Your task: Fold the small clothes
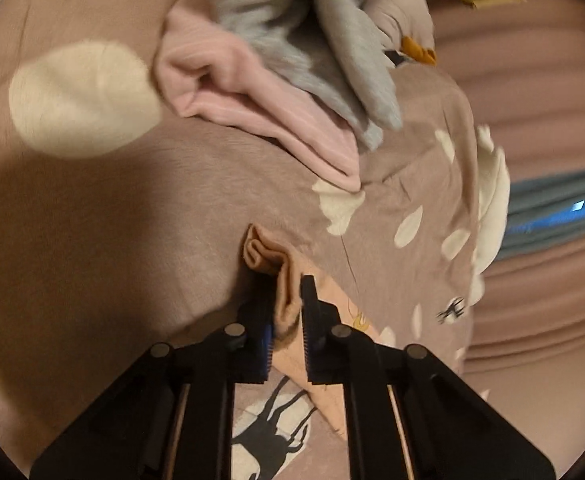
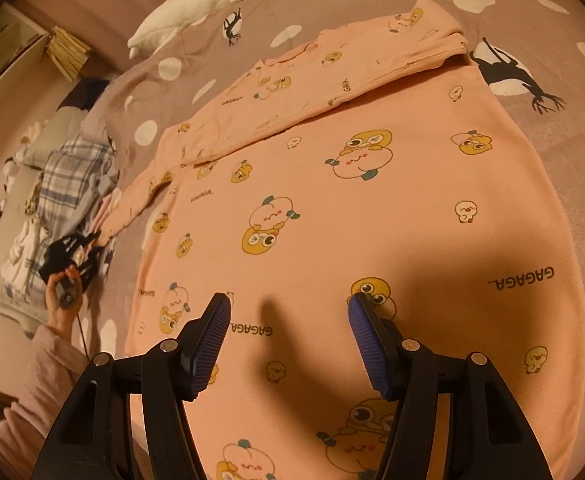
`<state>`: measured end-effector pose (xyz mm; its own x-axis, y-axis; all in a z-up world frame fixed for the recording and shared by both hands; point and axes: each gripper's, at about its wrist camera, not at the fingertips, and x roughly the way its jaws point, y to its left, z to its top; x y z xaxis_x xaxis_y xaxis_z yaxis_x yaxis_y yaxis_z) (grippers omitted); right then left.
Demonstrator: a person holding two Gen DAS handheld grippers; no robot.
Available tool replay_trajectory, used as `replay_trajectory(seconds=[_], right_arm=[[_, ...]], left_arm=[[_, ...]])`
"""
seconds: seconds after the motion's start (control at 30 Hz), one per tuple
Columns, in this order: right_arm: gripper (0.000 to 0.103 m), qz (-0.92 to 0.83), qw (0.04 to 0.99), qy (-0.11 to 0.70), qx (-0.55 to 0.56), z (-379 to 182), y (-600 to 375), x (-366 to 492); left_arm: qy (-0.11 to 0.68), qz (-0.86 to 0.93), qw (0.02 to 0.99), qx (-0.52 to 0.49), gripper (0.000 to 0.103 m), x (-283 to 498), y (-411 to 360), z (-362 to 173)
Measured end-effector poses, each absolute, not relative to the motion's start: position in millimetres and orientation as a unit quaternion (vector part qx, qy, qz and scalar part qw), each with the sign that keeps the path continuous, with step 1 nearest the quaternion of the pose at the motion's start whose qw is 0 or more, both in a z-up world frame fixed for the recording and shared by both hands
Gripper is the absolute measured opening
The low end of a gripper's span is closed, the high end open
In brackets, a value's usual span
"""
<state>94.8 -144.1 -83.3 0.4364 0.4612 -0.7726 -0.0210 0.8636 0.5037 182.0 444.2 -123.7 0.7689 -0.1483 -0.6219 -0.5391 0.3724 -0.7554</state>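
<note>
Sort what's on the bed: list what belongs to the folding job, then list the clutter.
In the job:
- peach cartoon-print top
- its sleeve cuff, pinched by the left gripper
- right gripper, open above the top

Lying about:
- pink garment
- grey garment
- plaid cloth
- white pillow

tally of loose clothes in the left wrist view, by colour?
Peach: 1, the printed top's sleeve, pinched in the left gripper
Pink: 1, folded garment
Grey: 1, garment lying over the pink one
Total: 3
</note>
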Motion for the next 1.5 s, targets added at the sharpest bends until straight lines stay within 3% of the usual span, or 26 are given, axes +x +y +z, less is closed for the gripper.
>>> replay_trajectory(seconds=[0.53, 0.87, 1.13, 1.27, 1.37, 1.5], right_arm=[[0.062, 0.159, 0.813, 0.516, 0.217, -78, -127, 87], [0.062, 0.163, 0.821, 0.497, 0.228, -68, -138, 75], [0.062, 0.152, 0.825, 0.483, 0.251, -69, -158, 72], [0.062, 0.14, 0.824, 0.479, 0.267, -72, -171, 68], [0.062, 0.133, 0.829, 0.471, 0.27, -70, -181, 63], [0.062, 0.119, 0.833, 0.463, 0.279, -68, -195, 61]], left_arm=[[0.314, 0.034, 0.839, -0.444, 0.005, 204, 369, -49], [0.331, -0.086, 0.876, -0.341, 0.005, 235, 223, 12], [0.388, -0.143, 0.885, -0.215, 0.005, 253, 91, 2], [0.428, -0.162, 0.868, -0.194, 0.016, 260, 46, -27], [0.456, -0.177, 0.849, -0.2, 0.053, 259, 27, -44], [0.456, -0.184, 0.847, -0.2, 0.054, 242, 28, -51]])
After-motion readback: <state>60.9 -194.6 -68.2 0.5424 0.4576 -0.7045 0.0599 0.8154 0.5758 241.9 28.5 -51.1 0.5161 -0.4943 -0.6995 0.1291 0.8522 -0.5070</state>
